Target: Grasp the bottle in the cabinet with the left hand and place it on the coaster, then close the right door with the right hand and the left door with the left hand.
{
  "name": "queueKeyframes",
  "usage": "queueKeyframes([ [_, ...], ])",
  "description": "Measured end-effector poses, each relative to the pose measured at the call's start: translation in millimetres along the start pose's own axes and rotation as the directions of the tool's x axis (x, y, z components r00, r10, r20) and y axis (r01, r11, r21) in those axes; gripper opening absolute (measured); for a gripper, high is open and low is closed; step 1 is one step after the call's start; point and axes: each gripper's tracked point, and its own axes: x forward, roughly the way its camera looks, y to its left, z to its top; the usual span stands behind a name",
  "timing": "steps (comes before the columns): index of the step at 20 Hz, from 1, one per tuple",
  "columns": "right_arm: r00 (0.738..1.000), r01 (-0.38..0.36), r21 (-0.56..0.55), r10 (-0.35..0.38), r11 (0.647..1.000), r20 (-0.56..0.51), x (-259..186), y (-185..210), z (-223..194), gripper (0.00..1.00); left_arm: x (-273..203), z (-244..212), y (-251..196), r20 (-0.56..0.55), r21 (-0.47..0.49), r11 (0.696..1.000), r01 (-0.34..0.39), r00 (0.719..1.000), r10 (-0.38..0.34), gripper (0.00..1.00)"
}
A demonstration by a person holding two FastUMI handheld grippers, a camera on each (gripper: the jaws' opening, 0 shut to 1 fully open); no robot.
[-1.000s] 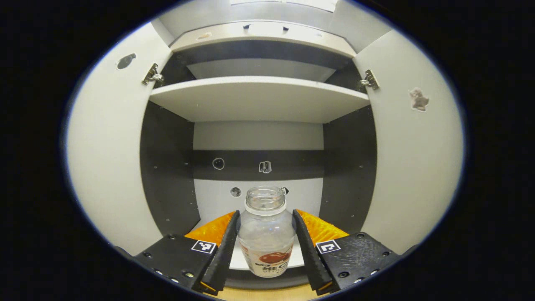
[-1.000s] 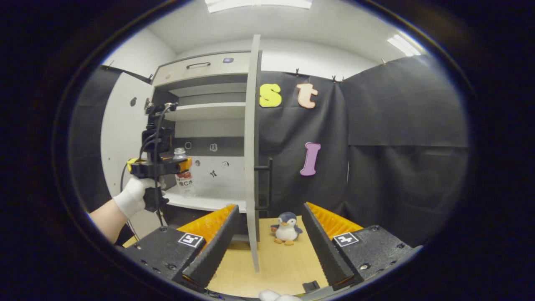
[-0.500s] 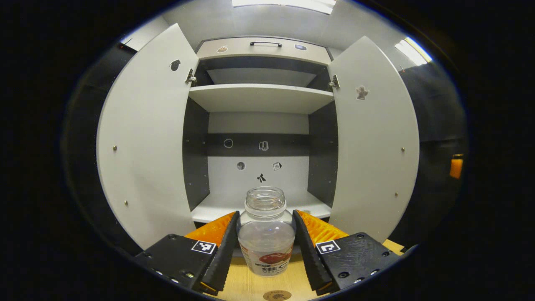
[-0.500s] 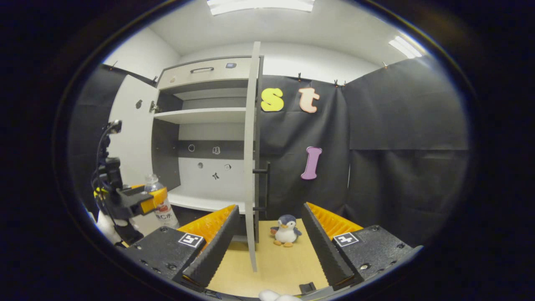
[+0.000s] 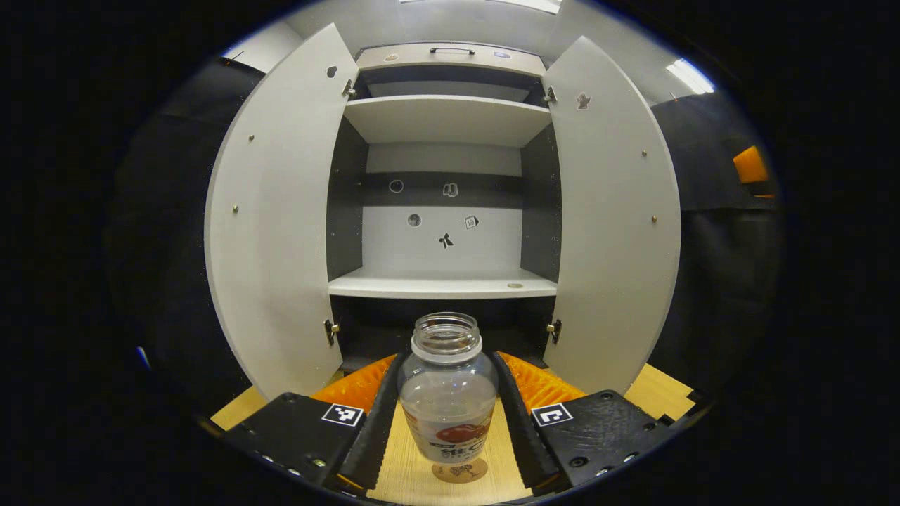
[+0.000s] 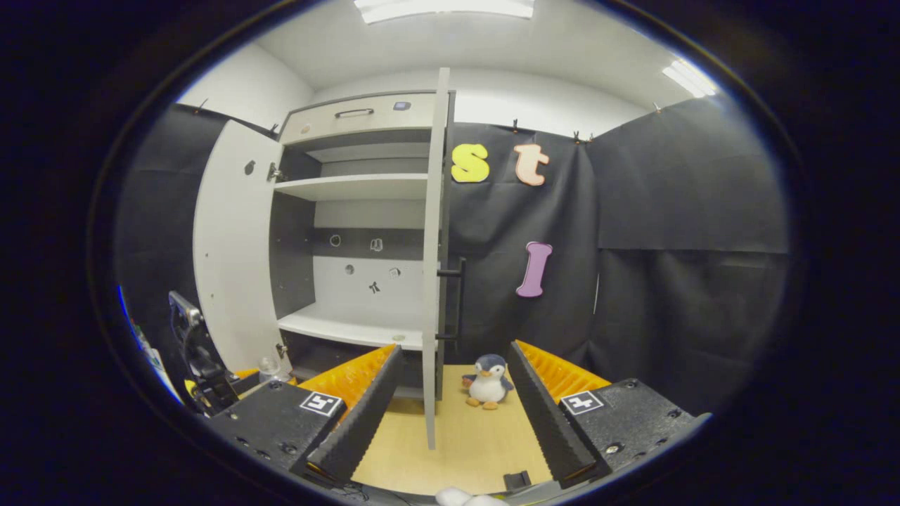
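In the left gripper view, the left gripper (image 5: pixel 447 414) grips a clear, uncapped bottle (image 5: pixel 448 390) between its two fingers, both pressing on the bottle's sides. The bottle stands upright over a wooden table (image 5: pixel 658 391), its base at or just above a small round coaster (image 5: pixel 460 471); whether they touch cannot be told. Behind it stands a cabinet (image 5: pixel 444 284) with both doors swung wide: the left door (image 5: pixel 274 232) and the right door (image 5: pixel 612 218). Its lower shelf is bare apart from a small round spot near the right, and small stickers dot the back panel. In the right gripper view, the right gripper (image 6: pixel 450 397) is released, its fingers spread wide with nothing between them, hovering over the table (image 6: pixel 464 450). The right door (image 6: pixel 434 267) appears edge-on straight ahead, its dark handle (image 6: pixel 457 299) facing right. A toy penguin (image 6: pixel 486 381) sits on the table just right of that door. At the lower left, the left gripper (image 6: pixel 211 383) and the bottle's top (image 6: pixel 267 367) sit low, in front of the left door (image 6: pixel 232 246).
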Motion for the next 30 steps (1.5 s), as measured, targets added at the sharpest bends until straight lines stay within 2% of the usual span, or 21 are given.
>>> queueKeyframes([
  [2,1.000,-0.003,-0.007,0.003,1.000,-0.021,-1,-2,-7,0.97,1,-30,-5,-0.034,-0.019,1.000,-0.007,0.999,0.007,0.69],
  [3,1.000,-0.004,-0.010,0.003,1.000,-0.027,-2,-3,-9,0.98,2,-44,-7,-0.047,-0.016,1.000,-0.011,0.999,0.010,0.72],
  [8,0.997,-0.008,-0.054,0.004,0.998,-0.075,5,-5,-22,0.98,12,-110,-23,-0.100,0.010,1.000,-0.006,0.995,0.007,0.72],
  [15,0.989,-0.025,-0.075,0.014,0.997,-0.145,21,1,-43,0.98,41,-152,-21,-0.123,0.028,1.000,-0.012,0.992,0.016,0.72],
  [18,0.984,-0.029,-0.067,0.017,0.997,-0.176,27,3,-51,0.98,51,-153,-21,-0.104,0.054,0.998,-0.014,0.994,0.020,0.71],
  [21,0.980,-0.036,-0.058,0.024,0.998,-0.196,30,7,-54,0.99,51,-152,-22,-0.100,0.032,0.999,-0.018,0.995,0.021,0.75],
  [25,0.982,-0.032,-0.063,0.020,0.997,-0.190,33,6,-52,0.98,48,-152,-27,-0.100,0.058,0.998,-0.001,0.995,0.007,0.72],
  [30,0.981,-0.028,-0.060,0.016,0.998,-0.192,34,6,-52,0.98,47,-151,-25,-0.100,0.075,0.997,-0.015,0.995,0.022,0.78],
])
